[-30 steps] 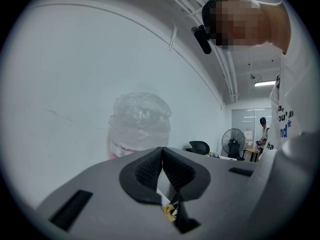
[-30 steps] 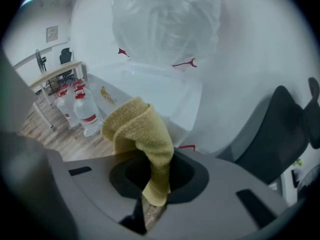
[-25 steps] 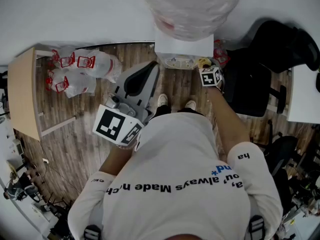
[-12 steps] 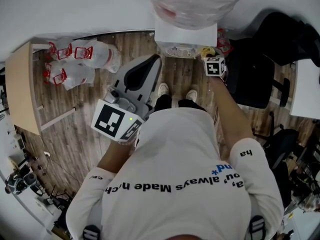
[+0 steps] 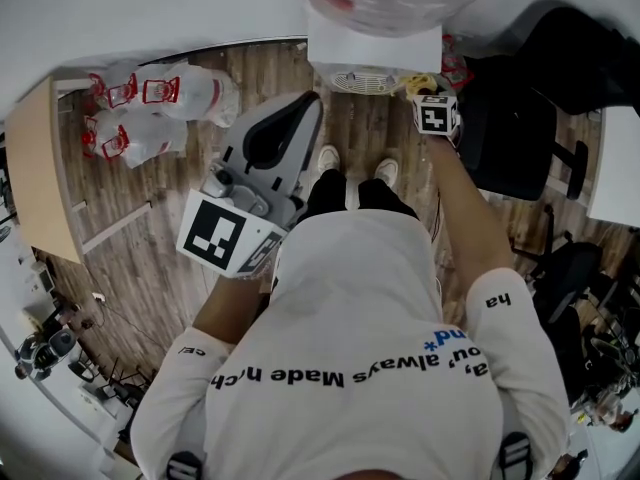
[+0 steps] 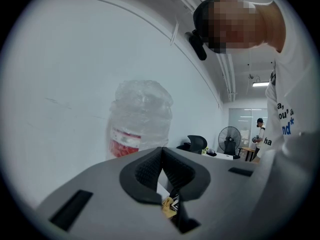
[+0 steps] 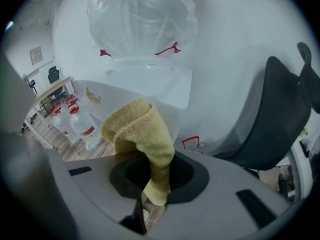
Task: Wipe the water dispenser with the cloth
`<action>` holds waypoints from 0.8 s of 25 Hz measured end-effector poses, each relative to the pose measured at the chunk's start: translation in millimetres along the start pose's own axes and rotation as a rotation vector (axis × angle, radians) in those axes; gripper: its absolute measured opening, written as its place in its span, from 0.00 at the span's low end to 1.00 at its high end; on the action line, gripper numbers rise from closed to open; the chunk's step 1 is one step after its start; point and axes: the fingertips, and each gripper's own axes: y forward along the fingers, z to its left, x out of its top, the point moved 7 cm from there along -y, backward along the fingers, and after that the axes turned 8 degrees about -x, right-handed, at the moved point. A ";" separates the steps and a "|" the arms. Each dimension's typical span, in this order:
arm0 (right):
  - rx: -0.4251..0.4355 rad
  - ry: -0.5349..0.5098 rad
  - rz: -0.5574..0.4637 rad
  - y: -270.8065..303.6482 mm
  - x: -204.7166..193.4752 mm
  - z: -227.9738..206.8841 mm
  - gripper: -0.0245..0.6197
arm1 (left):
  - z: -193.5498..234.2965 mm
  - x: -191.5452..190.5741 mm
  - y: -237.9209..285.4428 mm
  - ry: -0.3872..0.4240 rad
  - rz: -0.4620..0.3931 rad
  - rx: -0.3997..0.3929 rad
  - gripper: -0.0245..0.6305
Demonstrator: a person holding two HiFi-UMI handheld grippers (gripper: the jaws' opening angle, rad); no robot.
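One big clear plastic bottle [image 7: 140,19] on top of the white box-shaped water dispenser [image 7: 167,91]; hard to tell how much water inside. More clear bottles with red handles [image 5: 190,103] on the wood floor [image 5: 130,258], off to the left. Pinched in the jaws of the right gripper [image 7: 157,181], a soft yellow cloth [image 7: 142,129], long side pointing up, top flopped over, right by the dispenser's front; touching or not, hard to tell. Jaws of the left gripper [image 6: 162,166] pressed together, nothing between them, held back from the dispenser.

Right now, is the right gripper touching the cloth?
Touching. The right gripper view shows the cloth pinched between the jaws of the right gripper, which are shut on it.
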 end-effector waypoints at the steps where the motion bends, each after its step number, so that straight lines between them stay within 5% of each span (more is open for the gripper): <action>1: 0.003 0.001 0.000 1.5 -1.2 0.8 0.14 | 0.0 -1.3 -0.7 0.004 -0.005 -0.002 0.07; 20: 0.011 -0.016 0.004 18.8 -11.2 4.3 0.14 | 8.1 -35.7 2.9 0.030 -0.005 -0.071 0.07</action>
